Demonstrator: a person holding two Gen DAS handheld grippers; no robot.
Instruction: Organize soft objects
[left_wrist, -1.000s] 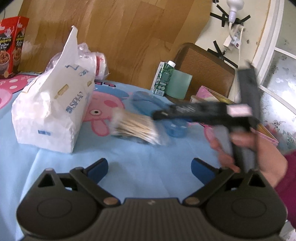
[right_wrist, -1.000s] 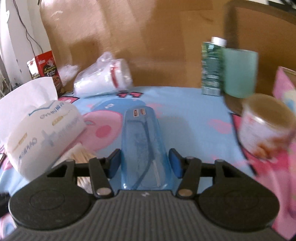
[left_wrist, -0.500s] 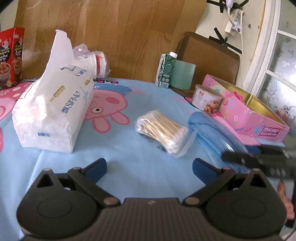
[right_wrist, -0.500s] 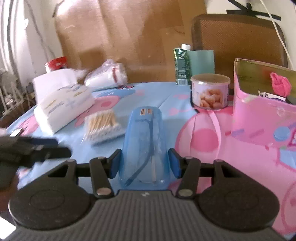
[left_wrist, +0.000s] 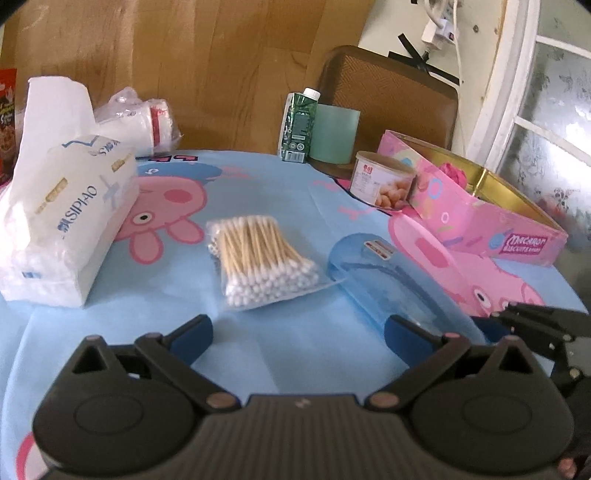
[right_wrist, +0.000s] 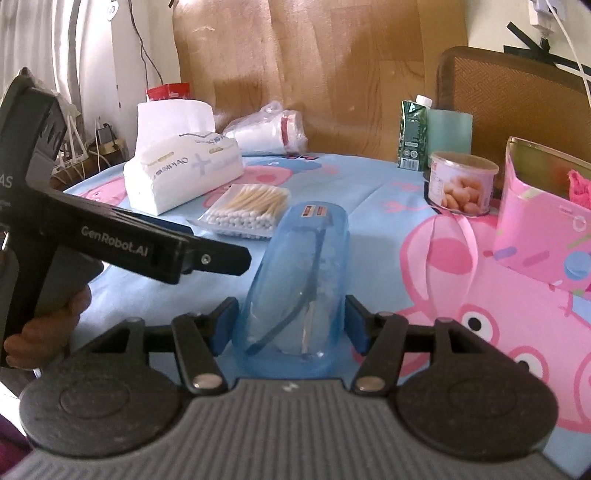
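Note:
My right gripper (right_wrist: 290, 325) is shut on a clear blue plastic case (right_wrist: 301, 273), its blue pads against both sides near the case's near end; the case also shows in the left wrist view (left_wrist: 388, 280), low over the tablecloth. My left gripper (left_wrist: 297, 332) is open and empty, above the cloth just in front of a bag of cotton swabs (left_wrist: 258, 254). The swab bag (right_wrist: 251, 210) lies left of the case. A white tissue pack (left_wrist: 62, 221) stands at the left. A pink box (left_wrist: 480, 214) with a pink soft item (left_wrist: 456, 171) inside stands at the right.
A small tin of snacks (left_wrist: 382, 181), a green carton (left_wrist: 299, 125) and a teal cup (left_wrist: 332, 136) stand at the back. A bagged stack of paper cups (left_wrist: 136, 122) lies at the back left. A chair back (left_wrist: 391, 96) and a wooden wall are behind the table.
My right gripper has carried the blue case from over the swab bag to the right and toward the near edge, lowering it. The left gripper has stayed open, moving slightly forward.

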